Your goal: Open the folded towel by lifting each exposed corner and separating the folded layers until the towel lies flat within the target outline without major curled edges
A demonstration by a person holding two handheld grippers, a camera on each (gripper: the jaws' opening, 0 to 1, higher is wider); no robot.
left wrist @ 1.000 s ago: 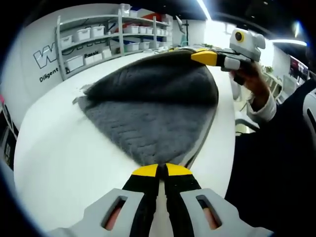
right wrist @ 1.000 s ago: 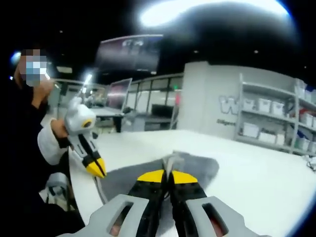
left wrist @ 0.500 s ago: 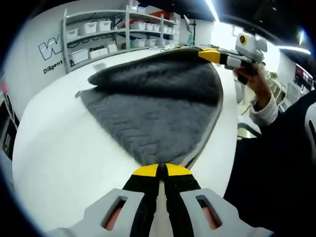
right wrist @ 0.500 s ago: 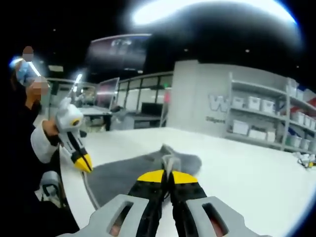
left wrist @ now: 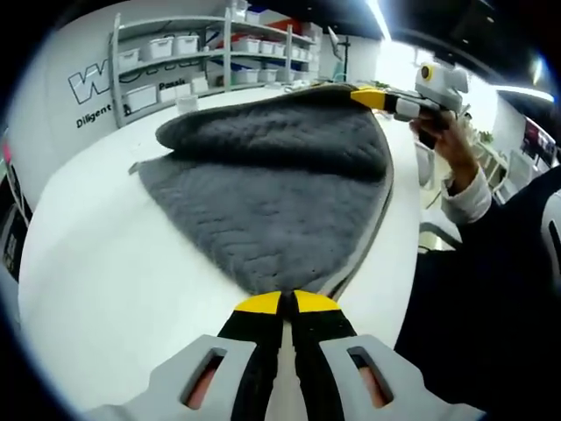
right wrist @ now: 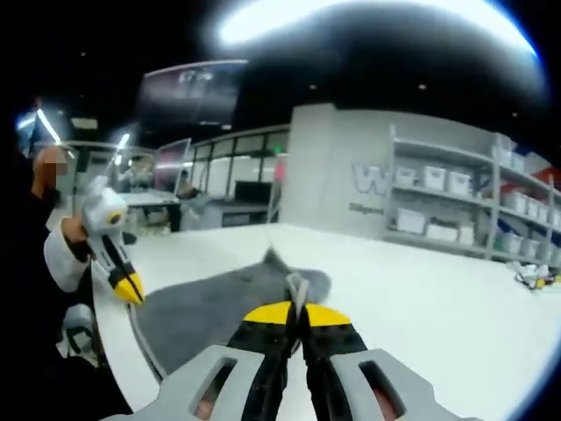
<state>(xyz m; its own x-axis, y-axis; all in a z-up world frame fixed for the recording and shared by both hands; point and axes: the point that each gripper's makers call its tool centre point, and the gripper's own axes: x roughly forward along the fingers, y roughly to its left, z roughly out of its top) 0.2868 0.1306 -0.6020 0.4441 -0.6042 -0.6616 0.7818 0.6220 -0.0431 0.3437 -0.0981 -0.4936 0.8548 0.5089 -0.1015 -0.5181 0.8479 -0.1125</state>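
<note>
Towel [left wrist: 263,193], grey and quilted, lies spread over the white table [left wrist: 105,281], partly opened: in the left gripper view a folded upper layer bulges toward 12 o'clock while a single flat layer fans down to 6 o'clock, where it narrows to a corner. My left gripper [left wrist: 287,303] has its yellow-tipped jaws pressed together on that near corner, no gap between them. At 1 o'clock in the same view my right gripper [left wrist: 372,97] pinches the far corner, lifted off the table, with my hand [left wrist: 443,132] behind it at 2 o'clock.

From the right gripper view, the towel [right wrist: 202,307] stretches from 6 o'clock toward 9 o'clock, and my right gripper [right wrist: 296,313] is clamped tight on a thin edge of cloth standing up between the 2 tips. My left gripper [right wrist: 128,288] sits at 9 o'clock, its tip touching the towel's far corner at the table's edge.

Shelves [left wrist: 210,57] with white bins stand at 11 o'clock beyond the table.
</note>
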